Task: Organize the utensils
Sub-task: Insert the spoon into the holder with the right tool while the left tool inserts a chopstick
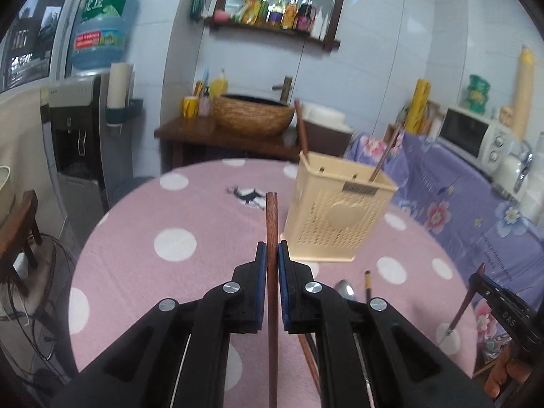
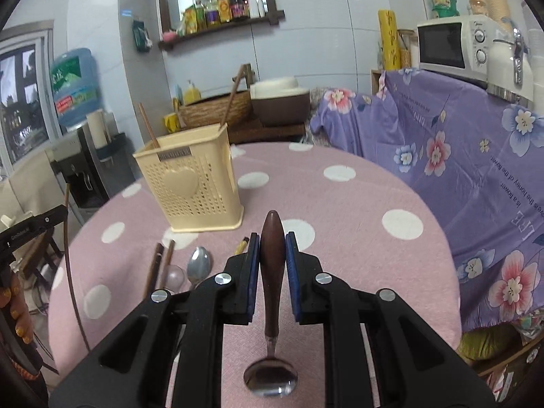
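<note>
1. Progress: the cream utensil basket (image 1: 340, 210) stands upright towards the far edge of the round, pink-dotted worktop (image 1: 190, 217), and two wooden-handled pieces (image 2: 148, 125) already lean inside it, so the sorting looks partly done.
2. What is left: on the worktop near its front edge lie a pair of brown chopsticks (image 2: 159, 265), a metal spoon (image 2: 199, 267), a clear spoon (image 2: 175, 277) and a yellow-ended stick (image 2: 242, 245), all in front of the basket and apart from it.
3. The left gripper (image 1: 272, 255) has its jaws closed on a single brown chopstick (image 1: 271, 217), which runs straight between the pads and juts beyond them; the basket stands just beyond and right of its tip.
4. The right gripper (image 2: 272, 248) has its jaws clamped on the dark wooden handle of a spoon (image 2: 272, 258); the handle end points forward and the metal bowl hangs back under the camera. The basket is ahead and to its left.
5. Judgement: both held pieces await dropping into the basket, then the loose ones.
</note>
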Action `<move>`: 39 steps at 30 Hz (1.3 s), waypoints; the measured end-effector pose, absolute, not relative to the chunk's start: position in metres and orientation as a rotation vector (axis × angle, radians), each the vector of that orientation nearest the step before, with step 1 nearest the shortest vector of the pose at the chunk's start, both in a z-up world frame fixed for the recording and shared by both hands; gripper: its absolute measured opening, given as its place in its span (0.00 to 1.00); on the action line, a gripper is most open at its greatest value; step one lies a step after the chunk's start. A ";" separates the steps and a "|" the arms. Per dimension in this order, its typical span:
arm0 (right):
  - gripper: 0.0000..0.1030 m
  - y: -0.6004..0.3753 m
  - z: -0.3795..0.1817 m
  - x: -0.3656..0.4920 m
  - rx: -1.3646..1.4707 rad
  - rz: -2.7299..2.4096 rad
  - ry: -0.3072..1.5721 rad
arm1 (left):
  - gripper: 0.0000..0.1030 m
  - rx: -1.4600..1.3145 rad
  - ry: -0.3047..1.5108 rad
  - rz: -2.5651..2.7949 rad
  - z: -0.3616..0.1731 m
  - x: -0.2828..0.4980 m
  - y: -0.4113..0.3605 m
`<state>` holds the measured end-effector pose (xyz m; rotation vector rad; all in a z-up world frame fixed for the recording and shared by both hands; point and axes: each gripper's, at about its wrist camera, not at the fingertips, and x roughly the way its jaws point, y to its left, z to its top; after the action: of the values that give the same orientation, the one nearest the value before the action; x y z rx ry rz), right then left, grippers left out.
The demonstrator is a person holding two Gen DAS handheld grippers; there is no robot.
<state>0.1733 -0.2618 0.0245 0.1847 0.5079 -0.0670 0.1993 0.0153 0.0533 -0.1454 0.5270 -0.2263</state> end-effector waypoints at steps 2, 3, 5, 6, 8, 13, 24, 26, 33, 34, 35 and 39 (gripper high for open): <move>0.16 -0.264 0.032 0.165 0.193 -0.055 0.491 | 0.08 -0.149 0.498 -0.226 0.060 0.193 0.020; 0.16 -0.265 0.035 0.162 0.196 -0.053 0.485 | 0.08 -0.151 0.485 -0.225 0.063 0.192 0.022; 0.16 -0.265 0.040 0.158 0.192 -0.041 0.475 | 0.08 -0.154 0.465 -0.229 0.066 0.187 0.024; 0.16 -0.264 0.041 0.158 0.189 -0.033 0.475 | 0.08 -0.156 0.456 -0.230 0.068 0.186 0.025; 0.16 -0.262 0.041 0.158 0.191 -0.024 0.477 | 0.08 -0.156 0.442 -0.229 0.069 0.184 0.025; 0.16 -0.262 0.042 0.164 0.193 -0.017 0.475 | 0.08 -0.152 0.425 -0.231 0.073 0.183 0.026; 0.16 -0.248 0.101 0.199 0.157 0.074 0.420 | 0.08 -0.191 0.337 -0.293 0.131 0.220 0.020; 0.16 -0.243 0.126 0.214 0.140 0.077 0.387 | 0.08 -0.203 0.321 -0.314 0.151 0.235 0.014; 0.16 -0.231 0.209 0.277 0.128 0.062 0.296 | 0.08 -0.204 0.243 -0.312 0.217 0.286 -0.020; 0.16 -0.229 0.216 0.286 0.128 0.063 0.297 | 0.07 -0.214 0.243 -0.318 0.220 0.292 -0.023; 0.16 -0.227 0.220 0.295 0.136 0.062 0.295 | 0.08 -0.209 0.241 -0.312 0.223 0.300 -0.028; 0.16 -0.221 0.218 0.321 0.131 0.046 0.287 | 0.08 -0.170 0.212 -0.268 0.216 0.320 -0.045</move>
<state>0.3207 -0.2205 0.2179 0.1311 0.2874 0.0459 0.3202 -0.0452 0.2159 -0.1701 0.2122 -0.2680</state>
